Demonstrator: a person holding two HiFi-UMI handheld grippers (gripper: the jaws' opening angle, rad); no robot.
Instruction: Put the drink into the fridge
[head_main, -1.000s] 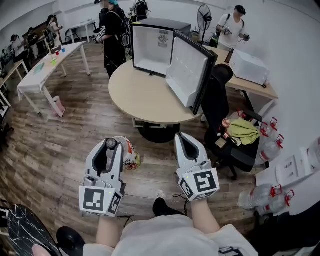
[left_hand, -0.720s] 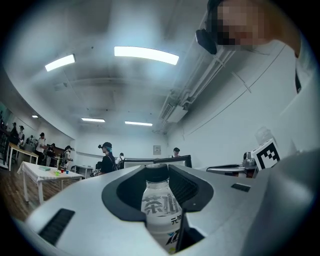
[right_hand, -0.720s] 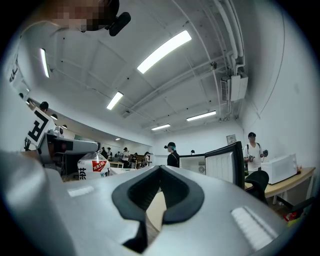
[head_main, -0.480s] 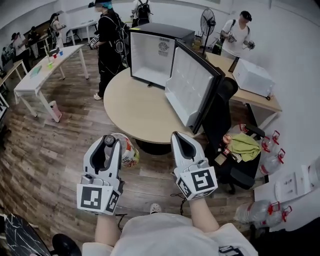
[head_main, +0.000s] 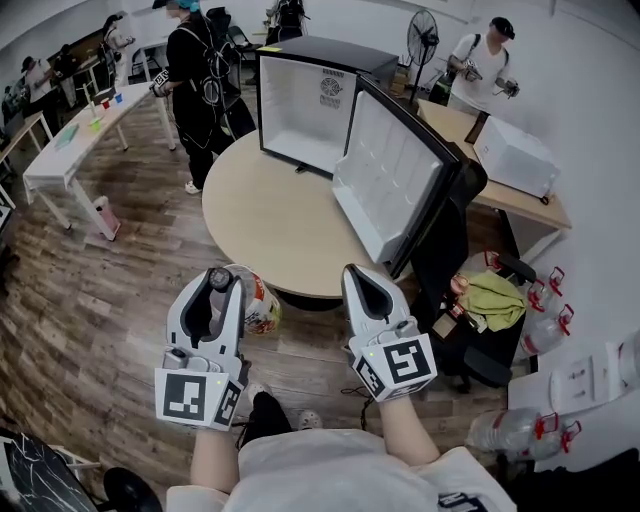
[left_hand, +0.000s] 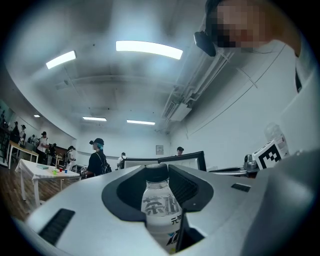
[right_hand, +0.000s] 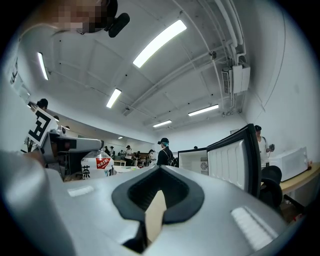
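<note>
The drink bottle (head_main: 260, 306), clear with a red and white label and a dark cap, stands upright in my left gripper (head_main: 222, 285), which is shut on it low over the wooden floor. From the left gripper view the bottle (left_hand: 160, 205) fills the space between the jaws. My right gripper (head_main: 366, 286) hovers beside it, shut with nothing in it. The small black fridge (head_main: 310, 100) stands on the round wooden table (head_main: 270, 220) ahead, its door (head_main: 395, 175) swung wide to the right, its white inside bare. In the right gripper view the fridge (right_hand: 192, 161) shows beyond the gripper (right_hand: 157, 192).
A black office chair (head_main: 450, 230) stands right of the table, by the open door. Water jugs (head_main: 520, 425) lie on the floor at the right. A person in black (head_main: 195, 70) stands beyond the table's left side, near a white table (head_main: 70, 140).
The table and fridge have come nearer in the head view. Both grippers keep their pose, the bottle still in the left one. The person in black has stepped left.
</note>
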